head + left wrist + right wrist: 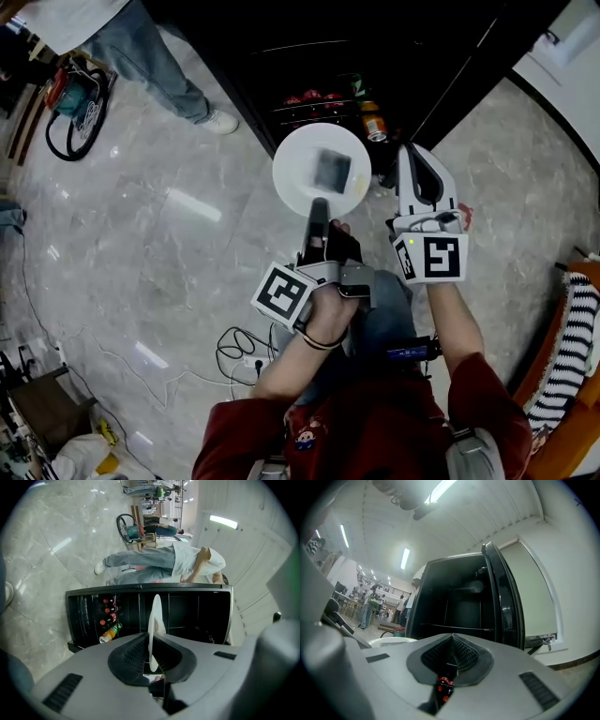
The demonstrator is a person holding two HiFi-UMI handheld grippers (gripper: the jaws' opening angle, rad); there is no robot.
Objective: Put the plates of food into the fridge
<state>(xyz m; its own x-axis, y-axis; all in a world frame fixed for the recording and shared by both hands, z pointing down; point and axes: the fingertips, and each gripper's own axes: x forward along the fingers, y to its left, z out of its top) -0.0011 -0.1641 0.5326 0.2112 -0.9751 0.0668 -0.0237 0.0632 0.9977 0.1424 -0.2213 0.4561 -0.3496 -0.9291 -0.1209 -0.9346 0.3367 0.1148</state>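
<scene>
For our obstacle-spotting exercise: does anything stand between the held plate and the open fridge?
Nothing visible does. The left gripper holds the plate by its rim before the open fridge; the orange can and red-capped bottles sit lower inside it.

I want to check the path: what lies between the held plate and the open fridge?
Nothing. The left gripper view shows the plate, in the left gripper, before the open fridge with only air between.

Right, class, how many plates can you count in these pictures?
1: the white plate, gripped by its rim in the left hand-held gripper, held before the open fridge. Others may be out of sight.
</scene>
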